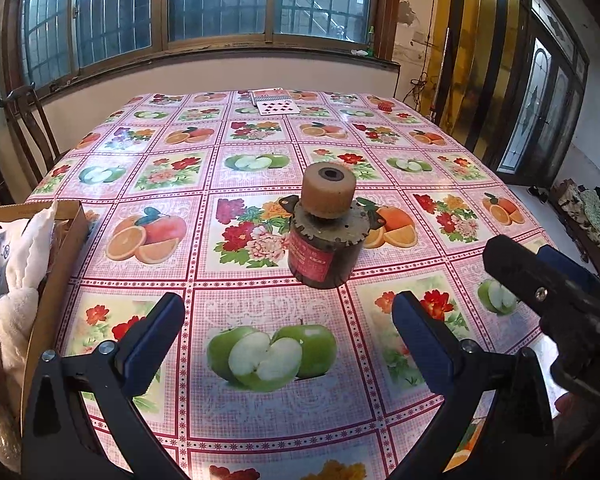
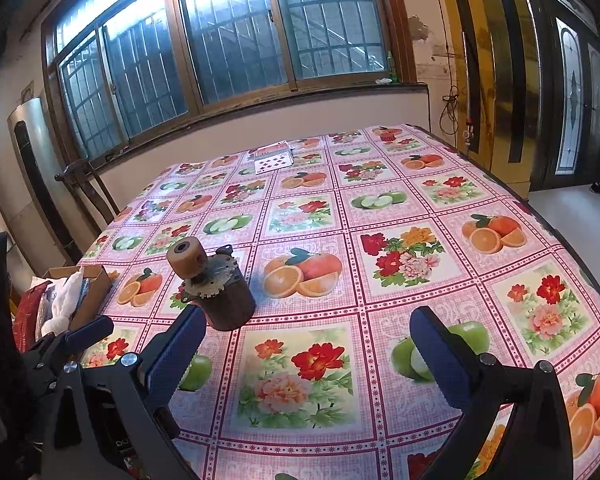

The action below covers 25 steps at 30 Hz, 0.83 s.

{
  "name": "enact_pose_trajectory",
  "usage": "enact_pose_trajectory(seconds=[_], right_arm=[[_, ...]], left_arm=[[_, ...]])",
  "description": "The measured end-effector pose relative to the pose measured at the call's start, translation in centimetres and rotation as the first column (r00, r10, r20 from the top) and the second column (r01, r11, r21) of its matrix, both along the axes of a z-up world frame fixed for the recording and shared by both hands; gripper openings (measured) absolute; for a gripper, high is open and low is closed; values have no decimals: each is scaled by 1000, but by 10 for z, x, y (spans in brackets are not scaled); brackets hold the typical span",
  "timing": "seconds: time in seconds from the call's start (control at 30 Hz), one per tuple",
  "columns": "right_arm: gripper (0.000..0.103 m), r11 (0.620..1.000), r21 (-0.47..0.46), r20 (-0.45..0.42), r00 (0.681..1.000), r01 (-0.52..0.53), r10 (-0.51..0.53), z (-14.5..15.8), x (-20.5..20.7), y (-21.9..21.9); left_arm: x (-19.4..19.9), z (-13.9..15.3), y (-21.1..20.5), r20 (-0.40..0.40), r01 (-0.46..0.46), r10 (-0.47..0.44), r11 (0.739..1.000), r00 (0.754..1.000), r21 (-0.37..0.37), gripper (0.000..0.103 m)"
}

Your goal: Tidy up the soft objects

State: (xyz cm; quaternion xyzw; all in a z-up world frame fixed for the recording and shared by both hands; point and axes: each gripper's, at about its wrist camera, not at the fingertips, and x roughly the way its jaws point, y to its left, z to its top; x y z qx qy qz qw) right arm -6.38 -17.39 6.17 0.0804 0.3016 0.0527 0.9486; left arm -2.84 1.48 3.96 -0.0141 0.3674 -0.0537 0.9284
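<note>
Tablecloth (image 1: pixel 260 292) in pink checks with fruit and flower panels covers the table. Left gripper (image 1: pixel 288 320) hovers over it with fingers spread wide and nothing between them; right gripper (image 2: pixel 308 344) is likewise spread and empty. A small old motor (image 1: pixel 324 248) with a tan roller on its shaft stands upright at twelve o'clock from the left gripper, at ten o'clock from the right. Soft white cloth (image 1: pixel 20 264) sits in an open cardboard box (image 1: pixel 60 280) at nine o'clock, on the table's edge. Playing cards (image 1: pixel 278 106) lie far off at twelve.
</note>
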Motion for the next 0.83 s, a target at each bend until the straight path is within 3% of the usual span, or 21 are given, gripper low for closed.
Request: enact_pose_trajectory(seconds=[0.13, 0.83], right_arm=[[103, 1000, 13, 3, 1000, -6, 6, 0, 0, 1], [103, 999, 31, -11, 1000, -10, 11, -9, 0, 1]], left_arm=[[8, -11, 13, -70, -49, 46, 998, 996, -36, 103], [11, -23, 18, -84, -64, 60, 997, 995, -36, 103]])
